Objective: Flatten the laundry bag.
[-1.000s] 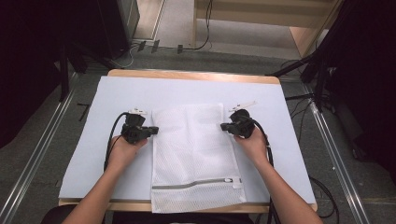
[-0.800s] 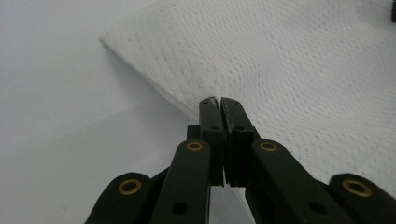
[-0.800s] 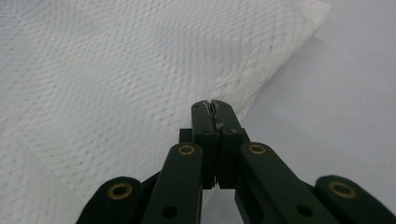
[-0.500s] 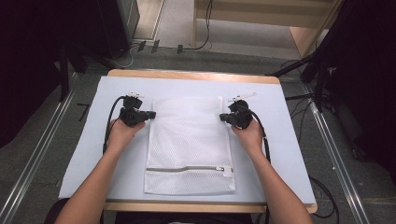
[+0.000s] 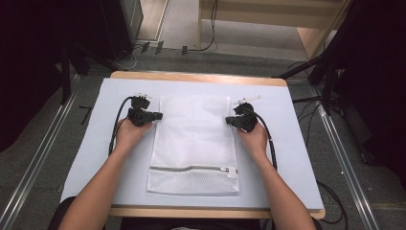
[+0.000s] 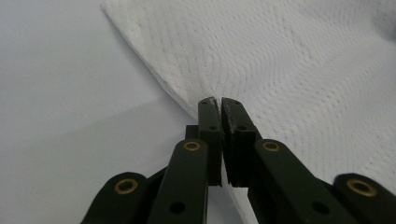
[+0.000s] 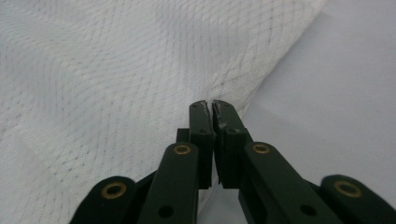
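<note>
From the high view you get the whole layout: the white mesh bag (image 5: 194, 143) lies flat at the centre of the desk (image 5: 95, 143), long side running from 12 to 6 o'clock, its zipper (image 5: 191, 168) crossing it near the 6 o'clock end. Your left tongs (image 5: 158, 115) sit at the bag's 9 o'clock edge near the far corner, and your right tongs (image 5: 228, 120) at its 3 o'clock edge opposite, each pointing inward at the fabric.

The left gripper view adds what the high view cannot: the weave itself, a fine diamond net, soft and slightly puckered where it gathers toward the tips. There your left tongs (image 6: 218, 101) have just been easing apart; a thin slit shows between the pads, and the bag's hemmed edge (image 6: 154, 74) runs right up to the tips (whether it is nipped there, I cannot tell). The right gripper view gives the same story mirrored: your right tongs (image 7: 210, 103) have likewise just been loosening, a narrow gap shows, and the mesh (image 7: 116, 70) bunches at their tips. The desk cover is smooth, matte, pale lavender.
</note>
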